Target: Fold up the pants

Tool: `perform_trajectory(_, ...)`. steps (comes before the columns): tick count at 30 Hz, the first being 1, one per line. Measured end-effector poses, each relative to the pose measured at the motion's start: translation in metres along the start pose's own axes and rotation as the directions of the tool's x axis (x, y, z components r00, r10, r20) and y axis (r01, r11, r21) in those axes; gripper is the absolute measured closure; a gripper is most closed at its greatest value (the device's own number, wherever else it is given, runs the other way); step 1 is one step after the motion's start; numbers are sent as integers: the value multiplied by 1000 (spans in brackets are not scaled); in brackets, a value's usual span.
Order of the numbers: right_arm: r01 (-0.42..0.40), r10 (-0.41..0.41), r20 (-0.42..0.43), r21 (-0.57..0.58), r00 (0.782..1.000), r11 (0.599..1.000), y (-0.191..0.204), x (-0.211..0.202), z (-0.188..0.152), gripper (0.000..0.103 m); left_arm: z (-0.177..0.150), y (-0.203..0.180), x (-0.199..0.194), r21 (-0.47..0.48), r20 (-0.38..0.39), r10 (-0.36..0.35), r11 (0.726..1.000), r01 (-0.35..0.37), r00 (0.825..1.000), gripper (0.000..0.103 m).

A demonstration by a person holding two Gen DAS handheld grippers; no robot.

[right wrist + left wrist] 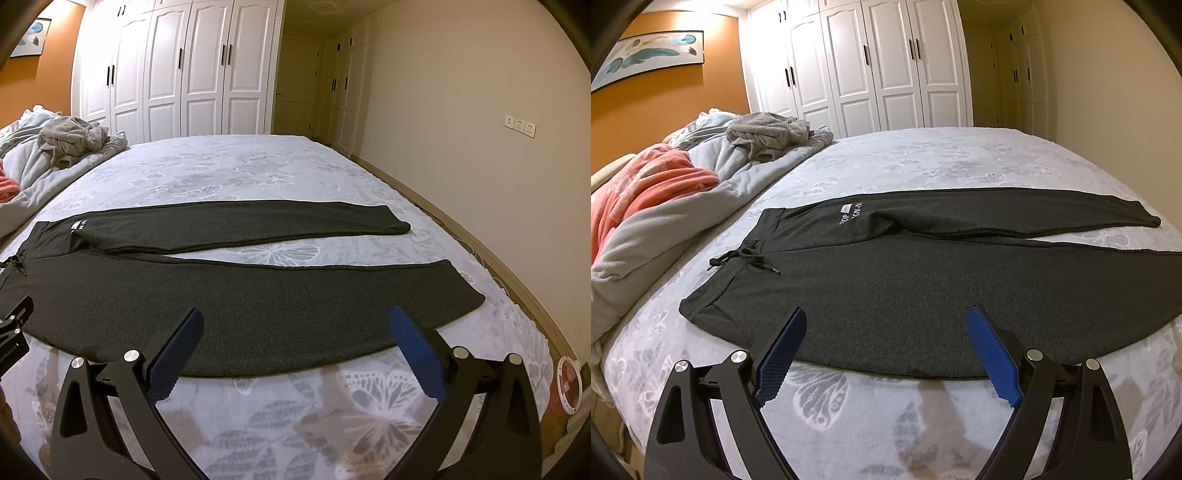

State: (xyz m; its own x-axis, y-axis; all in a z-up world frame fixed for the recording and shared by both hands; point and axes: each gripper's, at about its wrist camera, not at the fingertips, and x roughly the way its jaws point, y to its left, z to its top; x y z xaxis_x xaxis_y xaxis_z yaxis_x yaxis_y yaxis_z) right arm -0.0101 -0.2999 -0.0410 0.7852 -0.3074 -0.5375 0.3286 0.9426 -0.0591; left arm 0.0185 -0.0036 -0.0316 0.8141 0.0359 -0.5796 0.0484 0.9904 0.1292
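Note:
Dark grey pants lie flat on the bed, waistband with a black drawstring to the left, the two legs spread apart toward the right. The pants also show in the right wrist view. My left gripper is open and empty, hovering at the near edge of the pants by the hip. My right gripper is open and empty at the near edge of the nearer leg. Part of the left gripper shows at the left edge of the right wrist view.
The bed has a grey butterfly-print cover. A heap of grey and pink bedding lies at the left with a crumpled grey garment on top. White wardrobes stand behind. The bed's right edge drops to the floor.

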Motion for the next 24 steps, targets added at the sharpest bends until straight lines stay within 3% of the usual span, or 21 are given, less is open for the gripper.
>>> perform_trajectory(24,1,-1,-3,-3,1000,1000,0,0,0,5,-2,0,0,2,4,3,1000,-3,1000,17)
